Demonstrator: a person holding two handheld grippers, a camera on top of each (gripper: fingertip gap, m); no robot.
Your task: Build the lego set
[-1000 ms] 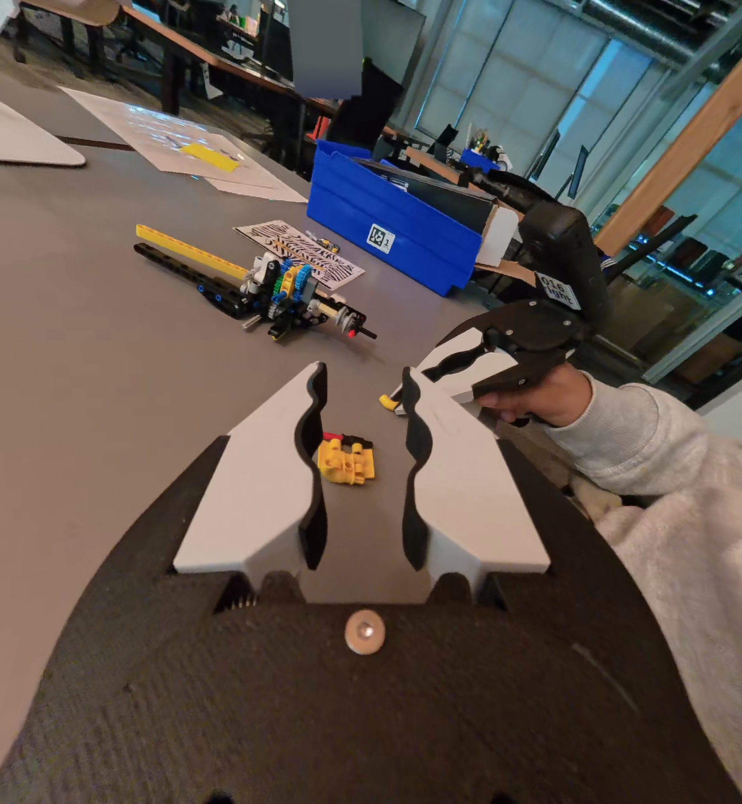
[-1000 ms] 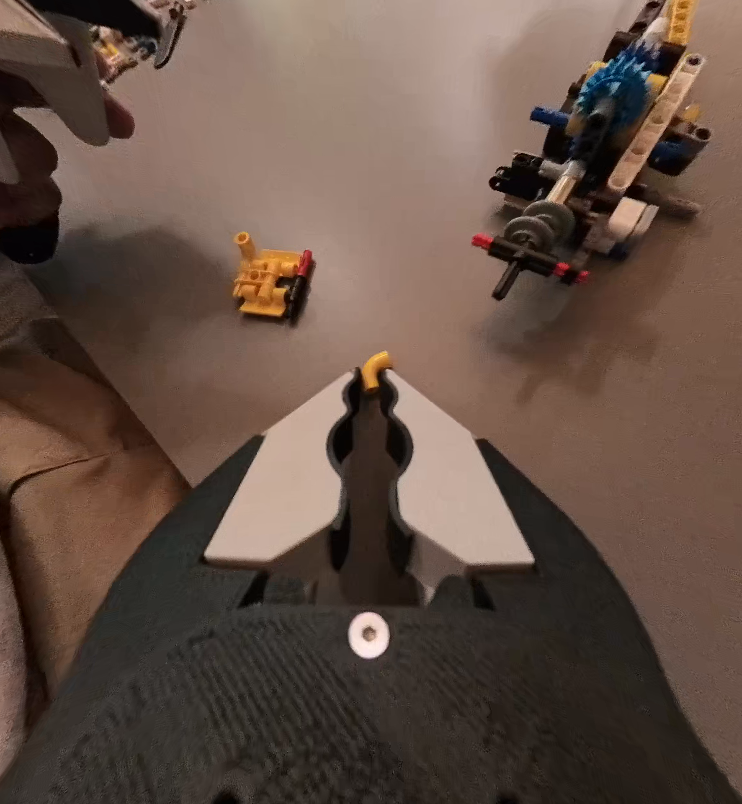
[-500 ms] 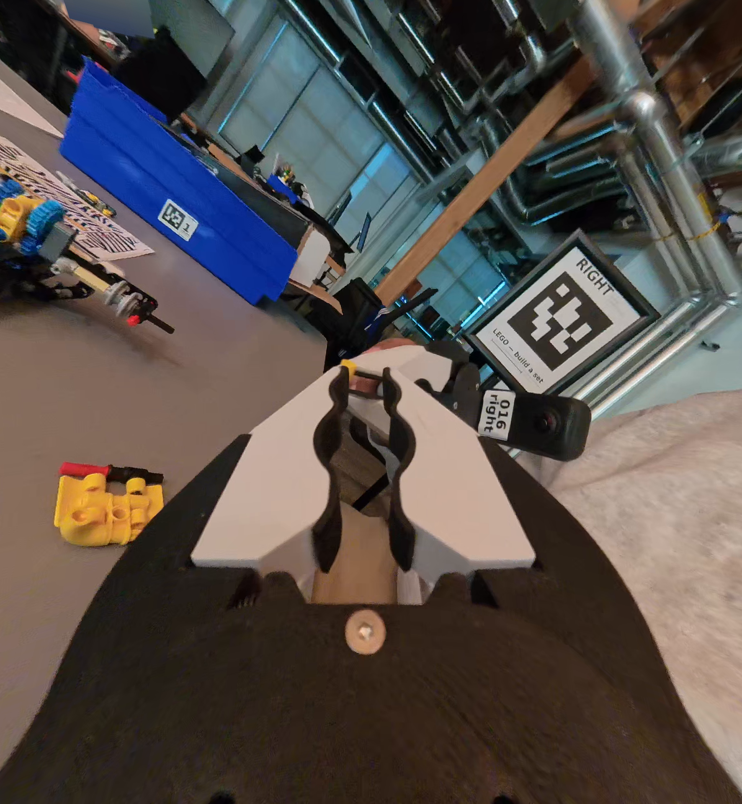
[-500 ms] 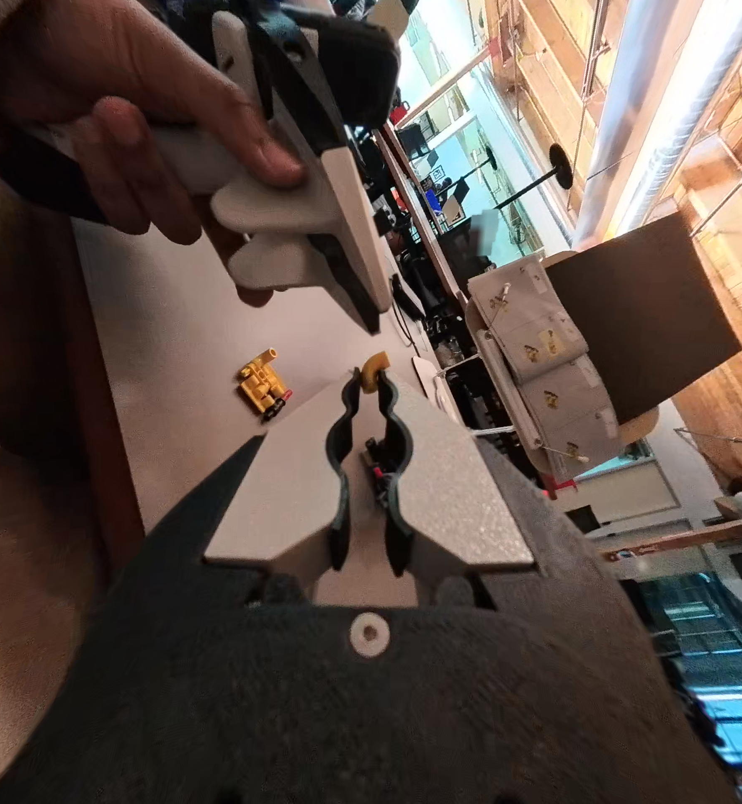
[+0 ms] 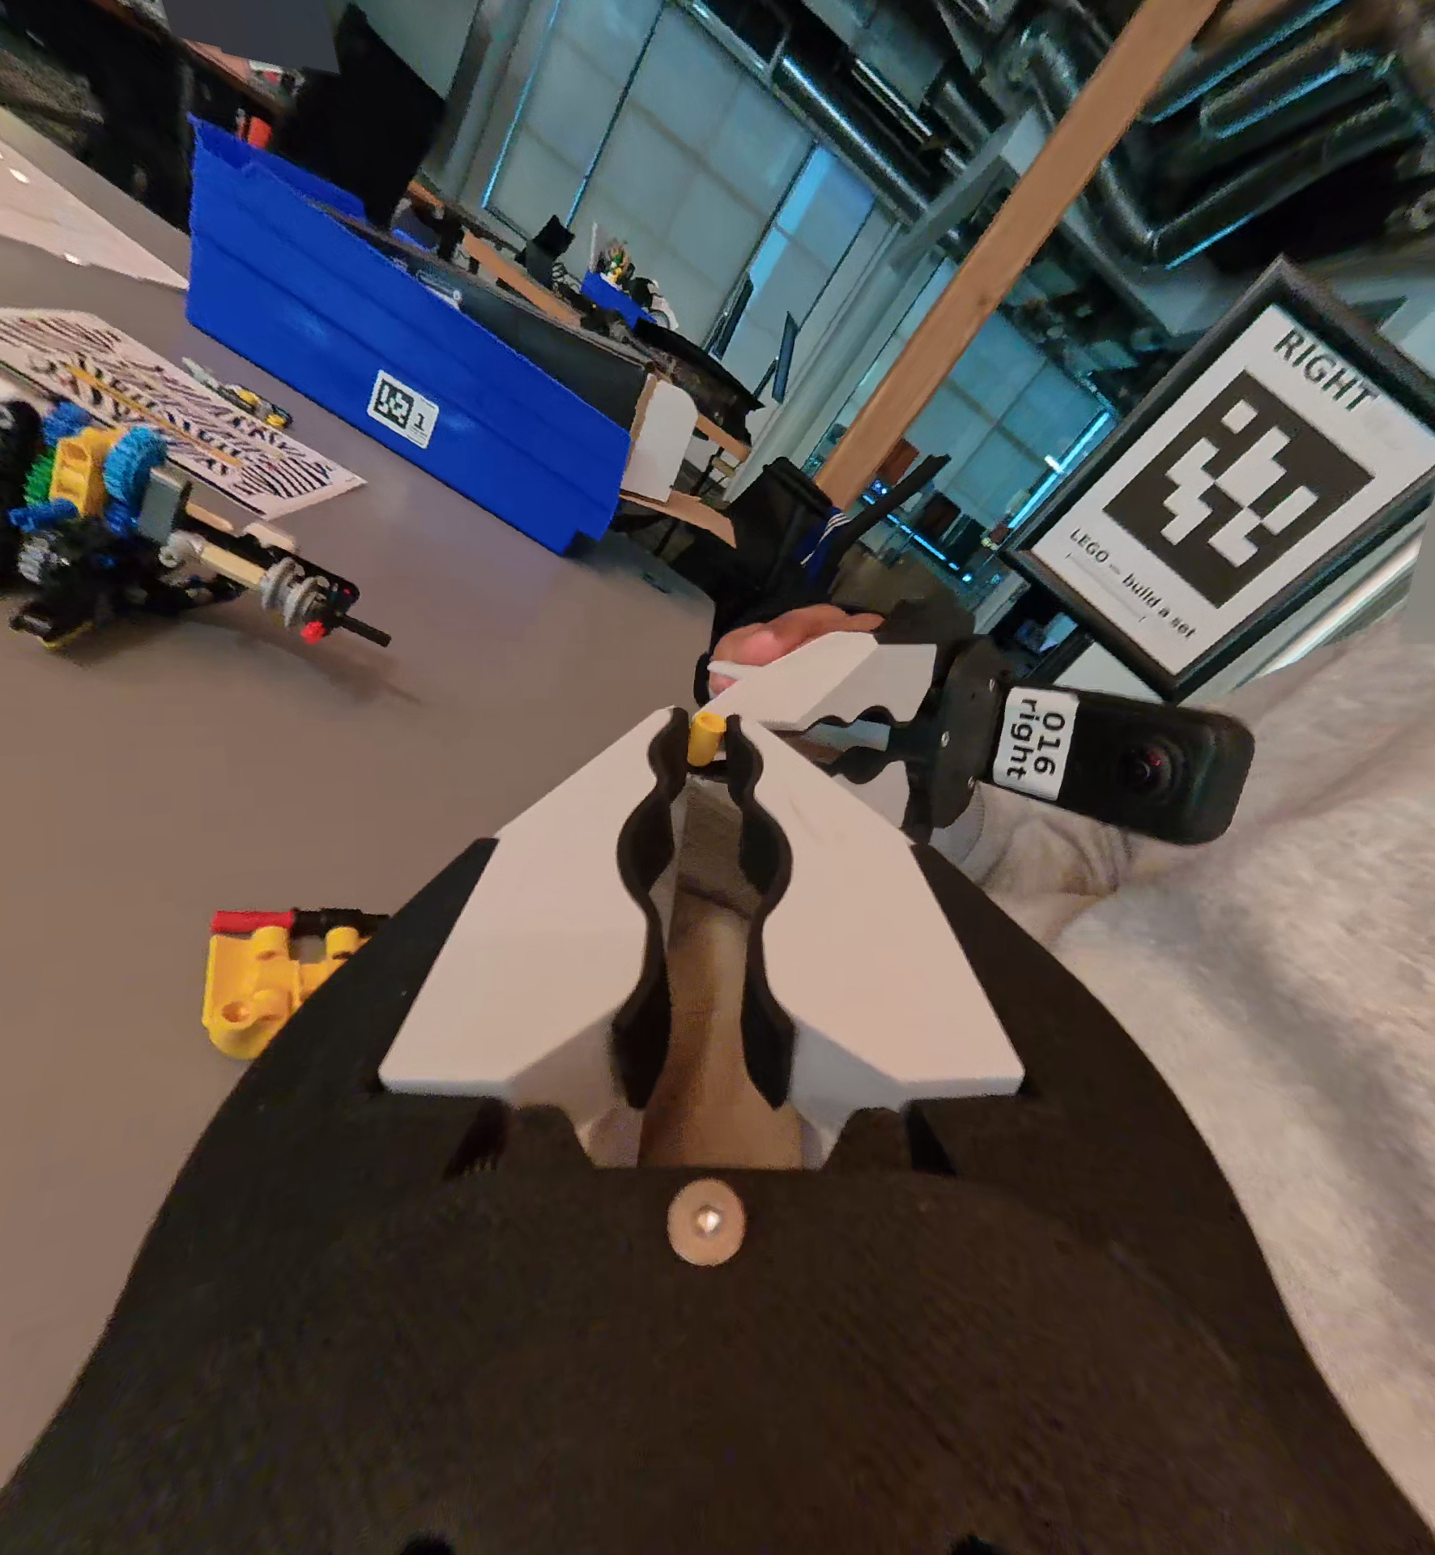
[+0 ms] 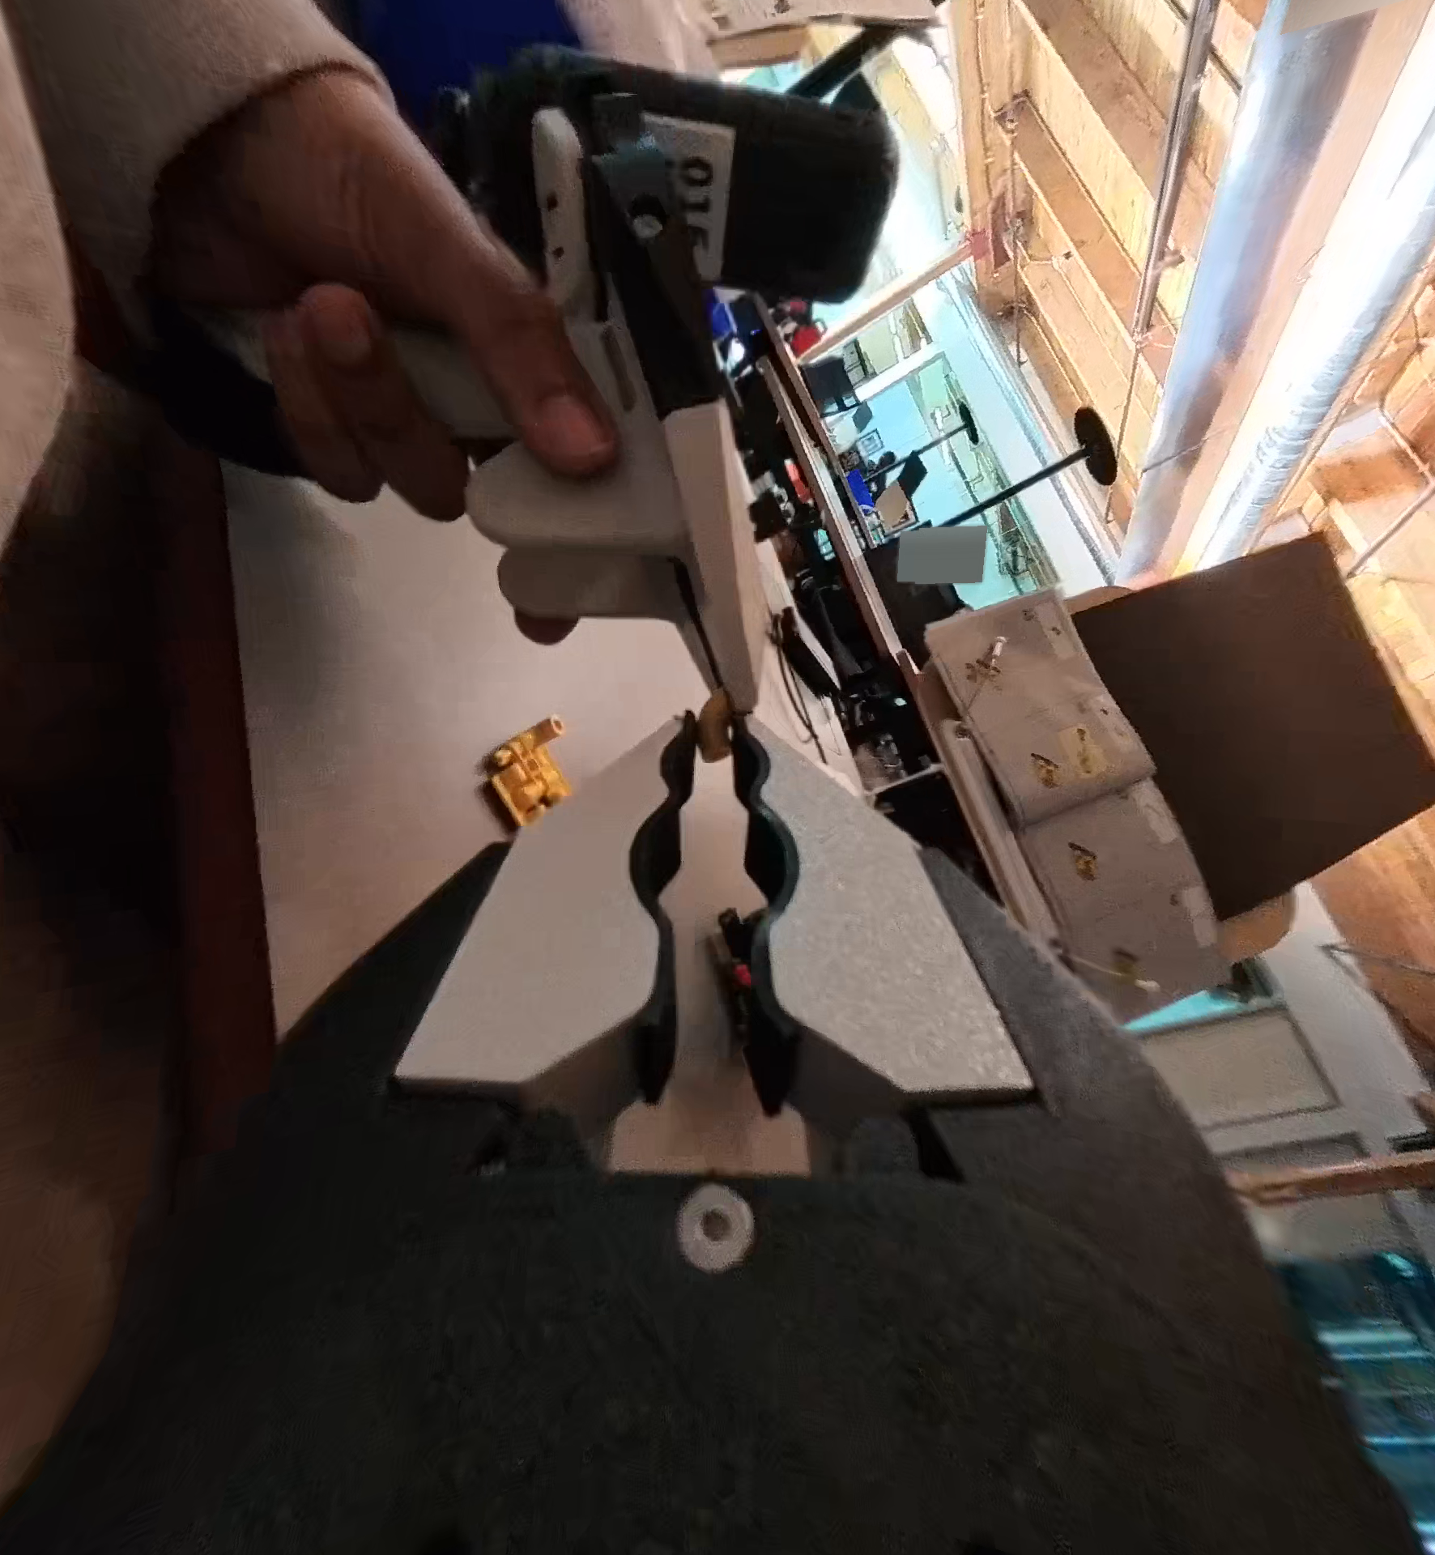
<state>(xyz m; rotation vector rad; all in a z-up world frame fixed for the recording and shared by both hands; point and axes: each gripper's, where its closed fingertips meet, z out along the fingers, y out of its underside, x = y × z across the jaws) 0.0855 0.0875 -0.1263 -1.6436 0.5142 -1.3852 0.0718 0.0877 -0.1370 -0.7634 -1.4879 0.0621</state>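
Observation:
A small yellow bent Lego piece (image 5: 704, 739) sits between the tips of my left gripper (image 5: 704, 732), whose fingers are closed in on it. In the right wrist view the same piece (image 6: 714, 730) is pinched at the tips of my right gripper (image 6: 712, 736). The two grippers meet tip to tip above the grey table (image 5: 192, 799), and both appear to hold the piece. A yellow sub-assembly with a red and black pin (image 5: 264, 980) lies on the table to the left; it also shows in the right wrist view (image 6: 529, 774).
The partly built model (image 5: 108, 522) with blue gears lies at the left. Behind it are a striped sticker sheet (image 5: 176, 421) and a blue bin (image 5: 411, 370). A framed black-and-white marker sign (image 5: 1236, 496) stands at the right. A person's sleeve (image 5: 1286, 1010) lies close by. The grippers are tip to tip, or close to it.
One second ago my left gripper was open over the yellow sub-assembly. Both grippers have since lifted and turned toward each other, and the left has closed on the piece that the right holds.

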